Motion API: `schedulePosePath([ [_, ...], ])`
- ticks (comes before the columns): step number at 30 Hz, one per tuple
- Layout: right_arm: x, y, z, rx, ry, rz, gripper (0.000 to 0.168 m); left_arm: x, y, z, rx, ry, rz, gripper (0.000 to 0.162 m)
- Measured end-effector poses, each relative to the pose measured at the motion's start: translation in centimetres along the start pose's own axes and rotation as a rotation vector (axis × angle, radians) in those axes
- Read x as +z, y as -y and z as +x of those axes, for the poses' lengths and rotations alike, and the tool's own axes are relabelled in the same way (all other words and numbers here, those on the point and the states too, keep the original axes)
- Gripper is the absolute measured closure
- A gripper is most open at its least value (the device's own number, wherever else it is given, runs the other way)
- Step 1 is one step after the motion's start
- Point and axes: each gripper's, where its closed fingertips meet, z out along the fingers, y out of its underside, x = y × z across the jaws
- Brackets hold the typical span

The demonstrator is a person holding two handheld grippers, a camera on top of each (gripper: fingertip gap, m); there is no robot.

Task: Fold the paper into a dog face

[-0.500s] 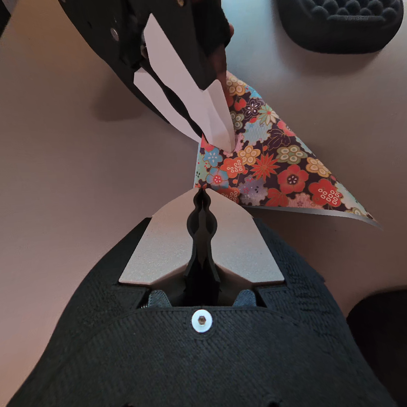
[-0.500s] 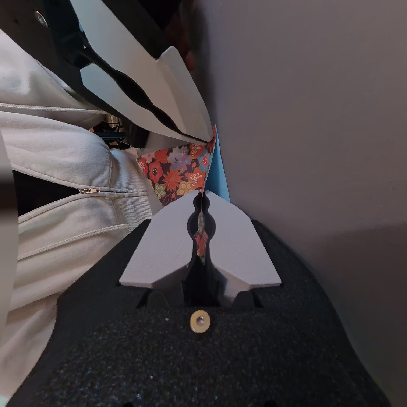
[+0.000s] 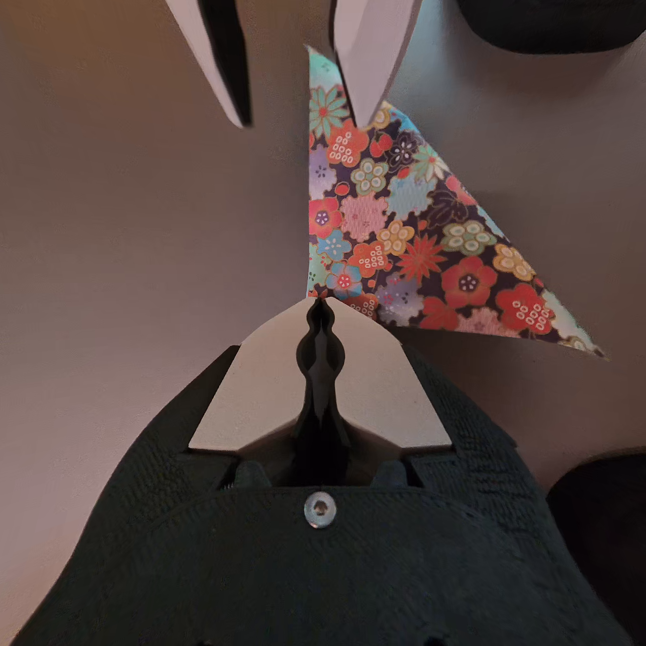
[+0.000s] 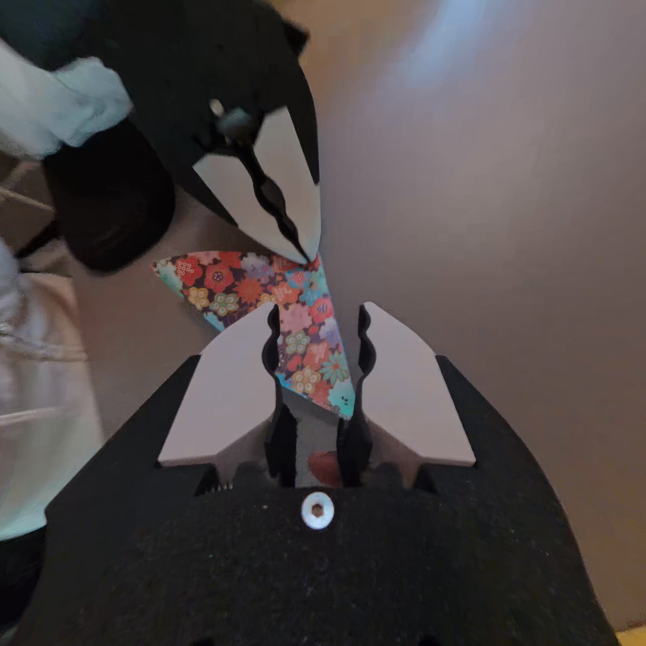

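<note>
Left pinching, right let go

Your left gripper (image 3: 320,300) is clamped on the paper's (image 3: 412,237) near corner; right gripper (image 4: 318,307) is spread wide around its far corner. Paper sits folded on the table (image 3: 140,209).

Surface: a plain, matte table (image 3: 140,209), grey-beige, lit warmer toward the left of the left wrist view and cooler at the top; smooth, unmarked. Lying on it, a floral paper (image 3: 412,244) folded to a triangle, dark ground with red, blue and yellow blossoms, one straight edge running away from the camera, long point reaching right; whether every corner lies flat cannot be told. Also on the table: a black rounded object (image 3: 559,28) at the top right edge, and another dark rounded shape (image 3: 608,517) at lower right, both cropped and unidentifiable.
</note>
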Motion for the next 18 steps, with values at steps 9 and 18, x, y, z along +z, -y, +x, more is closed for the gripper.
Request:
schedulePosePath([
  [9, 5.3, 0.0, -2.1, -0.837, -0.196, -0.073, 0.168, 0.0, 0.0, 0.0, 0.019, 0.008, -0.002, 0.161],
  [18, 7.5, -0.9, -1.7, -1.211, -0.339, -0.204, 0.168, 0.0, 0.0, 0.0, 0.021, 0.008, 0.011, 0.16],
])
